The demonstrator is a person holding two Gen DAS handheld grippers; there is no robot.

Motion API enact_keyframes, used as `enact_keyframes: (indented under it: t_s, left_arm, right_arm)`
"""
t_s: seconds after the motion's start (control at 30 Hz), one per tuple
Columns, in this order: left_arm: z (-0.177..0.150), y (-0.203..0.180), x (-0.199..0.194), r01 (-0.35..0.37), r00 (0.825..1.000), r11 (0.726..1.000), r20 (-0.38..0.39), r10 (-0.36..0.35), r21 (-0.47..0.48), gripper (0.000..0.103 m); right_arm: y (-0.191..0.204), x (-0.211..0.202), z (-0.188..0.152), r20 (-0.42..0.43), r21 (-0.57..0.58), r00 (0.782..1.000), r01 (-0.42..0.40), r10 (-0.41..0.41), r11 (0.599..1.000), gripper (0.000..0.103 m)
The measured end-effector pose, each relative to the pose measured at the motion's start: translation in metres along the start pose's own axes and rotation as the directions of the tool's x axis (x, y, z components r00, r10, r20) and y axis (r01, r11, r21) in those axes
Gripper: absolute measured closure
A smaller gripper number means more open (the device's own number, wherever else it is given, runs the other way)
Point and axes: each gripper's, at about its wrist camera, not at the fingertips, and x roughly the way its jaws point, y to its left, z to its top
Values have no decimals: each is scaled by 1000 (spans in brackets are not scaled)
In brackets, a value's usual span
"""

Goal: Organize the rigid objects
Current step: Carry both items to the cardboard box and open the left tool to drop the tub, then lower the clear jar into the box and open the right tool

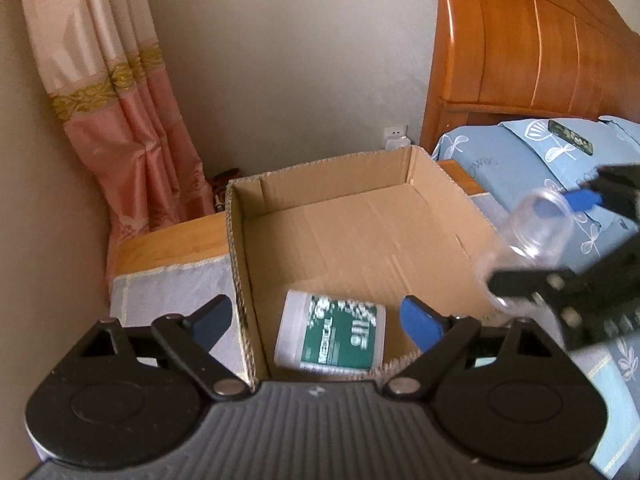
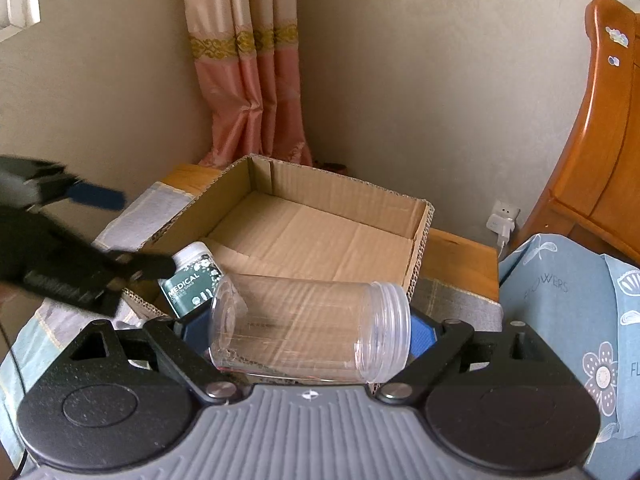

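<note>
Box (image 2: pixel 320 236) sits open on the desk (image 2: pixel 460 256), holding one thing: the bottle (image 1: pixel 332 336) lying in its near corner. My right gripper (image 2: pixel 308 340) clamps the clear jar (image 2: pixel 312 328) sideways at the near rim. I'd carry it over the bare floor past the bottle, go low, then release. Left gripper (image 1: pixel 320 320) wide open, empty, over that corner.
</note>
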Motion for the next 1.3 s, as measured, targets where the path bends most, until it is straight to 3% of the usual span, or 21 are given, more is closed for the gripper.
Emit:
enact_keyframes:
  t_s: [0.23,0.33,0.4,0.67,0.9,1.3]
  left_arm:
    - [-24,5,-23,12,999,999,39,-10,-52,7]
    - [-33,5,-27,9,999,998,36,-7,-65,7]
    - [-38,3,-30,12,999,997,36,-10,-70,7]
    - [-51,-6,-39,-8,998,998,56,12,-67,7]
    - [-72,-19,-42,-14,998,997,67,20,-81,6]
    - [-124,-34,-15,16,1000,992,15,-14,-122,6]
  right_arm:
    - [2,16,13,13,22,1000,9,-9,1000,9]
    - [4,18,19,50,25,998,30,-31,999,0]
    - [6,18,21,53,19,998,40,-40,999,0]
    - [11,-1,5,78,9,996,49,-50,999,0]
    - [14,-20,-25,102,17,993,51,-52,999,0]
    - [24,-36,-116,109,-15,992,-57,59,998,0]
